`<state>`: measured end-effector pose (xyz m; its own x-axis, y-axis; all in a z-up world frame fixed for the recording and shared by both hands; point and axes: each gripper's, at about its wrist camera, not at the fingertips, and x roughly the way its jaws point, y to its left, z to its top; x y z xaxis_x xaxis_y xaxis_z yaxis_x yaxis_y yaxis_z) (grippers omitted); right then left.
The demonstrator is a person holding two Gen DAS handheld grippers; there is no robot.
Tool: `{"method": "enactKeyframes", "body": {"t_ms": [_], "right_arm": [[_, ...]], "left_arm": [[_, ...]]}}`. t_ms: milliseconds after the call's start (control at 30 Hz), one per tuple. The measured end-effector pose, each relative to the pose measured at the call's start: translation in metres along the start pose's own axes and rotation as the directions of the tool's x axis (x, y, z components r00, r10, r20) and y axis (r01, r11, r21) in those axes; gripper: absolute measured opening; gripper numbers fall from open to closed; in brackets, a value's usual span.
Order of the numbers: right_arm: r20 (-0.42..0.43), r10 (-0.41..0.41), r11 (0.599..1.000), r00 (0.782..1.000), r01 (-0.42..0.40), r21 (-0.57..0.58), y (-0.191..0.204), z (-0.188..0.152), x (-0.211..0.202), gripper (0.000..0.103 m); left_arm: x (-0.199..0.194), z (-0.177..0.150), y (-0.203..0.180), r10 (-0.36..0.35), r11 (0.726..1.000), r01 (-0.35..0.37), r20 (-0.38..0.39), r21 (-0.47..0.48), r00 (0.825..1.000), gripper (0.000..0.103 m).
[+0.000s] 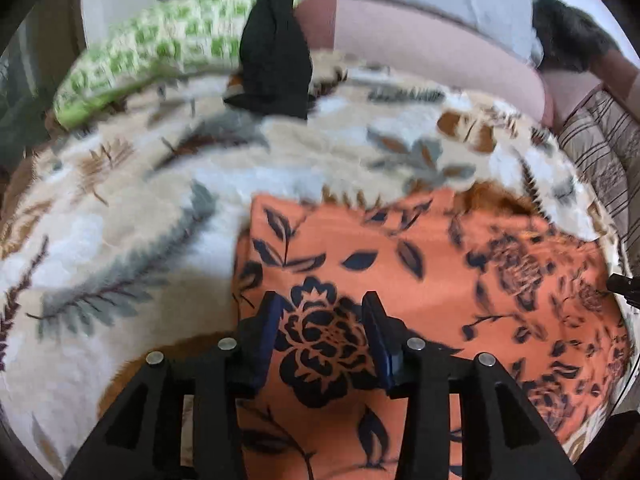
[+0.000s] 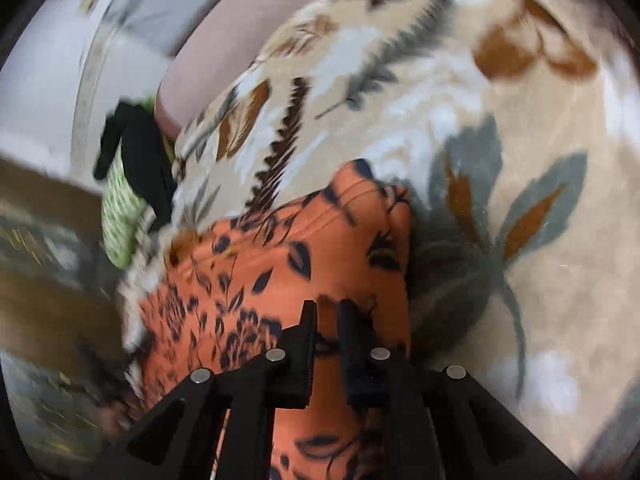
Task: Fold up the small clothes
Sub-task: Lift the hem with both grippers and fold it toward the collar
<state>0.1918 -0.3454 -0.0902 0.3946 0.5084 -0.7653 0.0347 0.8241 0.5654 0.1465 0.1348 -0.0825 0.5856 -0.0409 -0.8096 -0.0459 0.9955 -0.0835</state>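
An orange cloth [image 1: 400, 280] printed with dark flowers lies folded flat on a floral blanket [image 1: 120, 220]. My left gripper [image 1: 321, 300] hovers over the cloth's near part. It is open, with its jaws well apart either side of a big printed flower and nothing pinched. In the right wrist view the same orange cloth [image 2: 280, 260] lies below my right gripper [image 2: 328, 308]. Its jaws stand only slightly apart and the cloth shows through the narrow gap. The pads do not seem to press on it. This view is blurred.
A green-and-white checked cloth [image 1: 160, 40] and a black garment [image 1: 276, 52] lie at the blanket's far edge, also seen at left as the checked cloth [image 2: 118, 216] and black garment [image 2: 140, 152]. A pink cushion [image 1: 420, 48] runs behind. Striped fabric [image 1: 600, 152] borders the right.
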Motion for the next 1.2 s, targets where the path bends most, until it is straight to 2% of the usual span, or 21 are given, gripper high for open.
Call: {"method": "enactKeyframes", "body": {"t_ms": [133,200,267,333,367,433,467,533,633,700,733,767,800,833,900,1000,1033,1067,1100,1167,1200], "right_arm": [[-0.017,0.125,0.990,0.992,-0.126,-0.058,0.034,-0.022,-0.007,0.016],[-0.071,0.111,0.989,0.991,-0.117,-0.094,0.042,-0.045,0.003,0.016],[-0.089,-0.016,0.998,0.996,0.010,-0.068,0.023,-0.059,0.016,0.017],[-0.061,0.069,0.994,0.996,-0.064,0.089,0.001,-0.063,0.011,0.016],[-0.035,0.035,0.993,0.999,-0.031,0.112,0.005,-0.064,0.001,0.016],[0.016,-0.012,1.000,1.000,0.012,0.020,0.028,-0.068,-0.017,0.019],[0.014,0.056,0.998,0.998,-0.055,-0.023,0.047,-0.073,-0.024,0.019],[-0.028,0.130,0.989,0.991,-0.131,-0.064,0.068,-0.081,-0.020,0.022],[-0.096,0.183,0.976,0.978,-0.193,-0.104,0.105,-0.101,0.005,0.023],[-0.127,0.233,0.965,0.964,-0.246,-0.093,0.123,-0.109,0.024,0.023],[-0.163,0.285,0.952,0.945,-0.299,-0.066,0.131,-0.113,0.043,0.025],[-0.191,0.282,0.954,0.940,-0.297,-0.052,0.133,-0.115,0.062,0.027],[-0.222,0.223,0.970,0.949,-0.239,-0.051,0.132,-0.118,0.087,0.035],[-0.253,0.157,0.984,0.955,-0.172,-0.038,0.127,-0.120,0.103,0.035],[-0.202,0.187,0.981,0.961,-0.193,-0.010,0.128,-0.123,0.092,0.035],[-0.144,0.170,0.977,0.975,-0.186,-0.102,0.141,-0.125,0.067,0.037],[-0.132,0.166,0.977,0.977,-0.181,-0.110,0.139,-0.127,0.061,0.043],[-0.126,0.133,0.985,0.983,-0.146,-0.096,0.128,-0.129,0.062,0.055],[-0.127,0.107,0.990,0.986,-0.117,-0.075,0.114,-0.130,0.062,0.068],[-0.092,0.175,0.984,0.980,-0.172,0.037,0.088,-0.129,0.052,0.061],[-0.065,0.171,0.984,0.983,-0.167,0.054,0.083,-0.129,0.042,0.062]], "left_arm": [[-0.037,-0.016,-0.019,-0.089,0.996,0.088,0.045,0.008,0.995,0.052],[-0.047,-0.031,-0.032,-0.129,0.991,0.128,0.049,0.028,0.990,0.061],[-0.042,-0.047,-0.045,-0.097,0.991,0.095,0.018,0.092,0.995,0.061],[-0.017,-0.058,-0.046,-0.002,0.993,0.009,-0.064,0.115,0.998,0.061],[-0.004,-0.063,-0.040,0.028,0.995,-0.017,-0.118,0.096,0.993,0.061],[-0.018,-0.063,-0.036,0.017,0.998,-0.012,-0.085,0.063,0.996,0.061],[-0.028,-0.060,-0.036,0.011,0.999,-0.007,-0.066,0.053,0.998,0.061],[-0.042,-0.058,-0.040,-0.012,0.998,0.014,-0.028,0.064,1.000,0.061],[-0.047,-0.064,-0.046,-0.024,0.995,0.024,-0.006,0.097,1.000,0.062],[-0.024,-0.071,-0.045,0.022,0.993,-0.012,-0.084,0.120,0.996,0.062],[-0.009,-0.076,-0.044,0.042,0.991,-0.025,-0.126,0.133,0.991,0.065],[-0.010,-0.078,-0.044,0.044,0.990,-0.030,-0.100,0.141,0.994,0.065],[-0.014,-0.076,-0.045,0.048,0.989,-0.034,-0.096,0.143,0.994,0.065],[-0.019,-0.074,-0.046,0.047,0.990,-0.033,-0.105,0.137,0.993,0.065],[-0.037,-0.067,-0.046,0.007,0.994,0.001,-0.068,0.113,0.998,0.065],[-0.054,-0.063,-0.055,-0.043,0.993,0.045,-0.013,0.106,0.999,0.066],[-0.055,-0.063,-0.058,-0.072,0.993,0.072,-0.011,0.098,0.997,0.067],[-0.051,-0.065,-0.064,-0.103,0.990,0.104,-0.017,0.096,0.995,0.070],[-0.048,-0.070,-0.069,-0.102,0.988,0.105,-0.032,0.110,0.994,0.072],[-0.018,-0.083,-0.082,-0.024,0.983,0.048,-0.136,0.176,0.990,0.072],[-0.013,-0.089,-0.085,-0.005,0.982,0.032,-0.145,0.184,0.989,0.074]]}}
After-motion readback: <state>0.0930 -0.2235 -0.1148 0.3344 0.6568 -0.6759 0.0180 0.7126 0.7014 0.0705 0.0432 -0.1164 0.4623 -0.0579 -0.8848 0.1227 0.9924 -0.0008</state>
